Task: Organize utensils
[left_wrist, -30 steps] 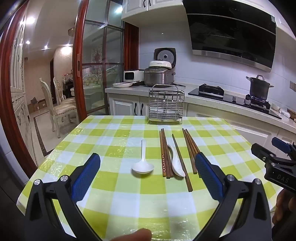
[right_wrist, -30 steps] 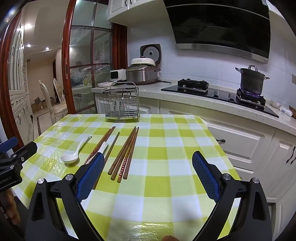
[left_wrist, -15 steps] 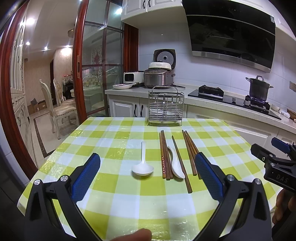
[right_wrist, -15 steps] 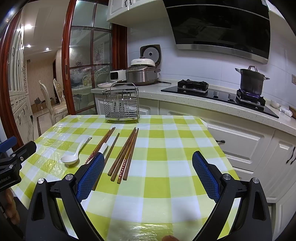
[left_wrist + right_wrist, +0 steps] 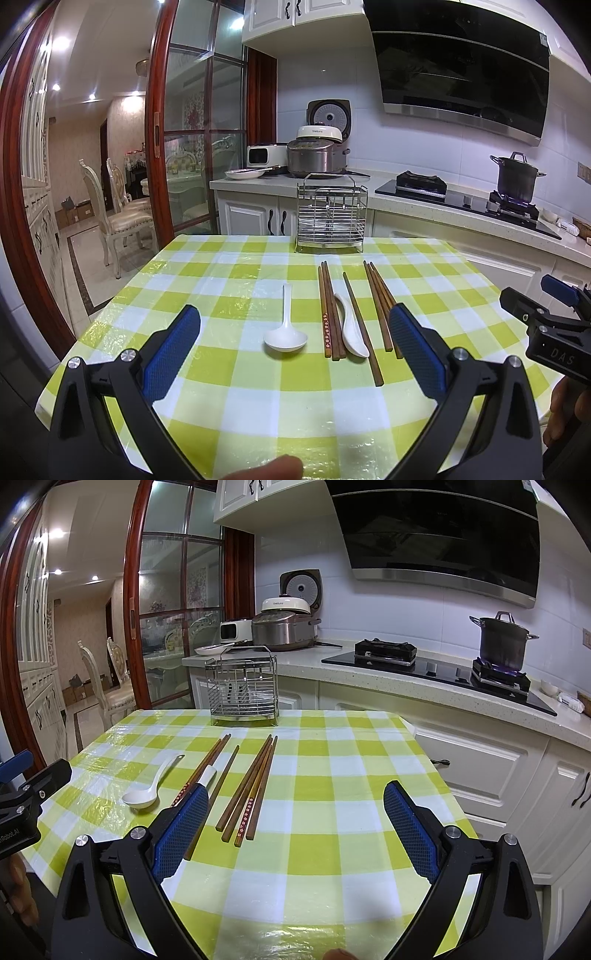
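**Desk:** What does the kitchen table show?

**Photographer:** A green-checked tablecloth point(image 5: 236, 402) with two white spoons and loose wooden chopsticks lying on it. The left spoon point(image 5: 285, 334) lies alone; the right spoon point(image 5: 351, 328) rests touching a bundle of chopsticks point(image 5: 330, 314) and a single chopstick point(image 5: 360, 325). A second chopstick group point(image 5: 249, 794) lies just beside them. A wire utensil rack point(image 5: 331, 218) stands upright at the far edge, apparently empty.

**Desk:** And the grippers?

**Photographer:** The left gripper point(image 5: 295, 345) and right gripper point(image 5: 295, 825) both hover above the near edge, jaws wide apart, holding nothing.

**Desk:** What could go wrong from here?

**Photographer:** Likely three things. The chopsticks are thin and flat against a glossy cover, so the pads may slide off or roll them apart. Lifting the right spoon could drag its touching neighbours along. And the bundles sit close together, so wide jaws closing on one may catch sticks of another. The rack's narrow compartments also leave little margin for a tilted stick.
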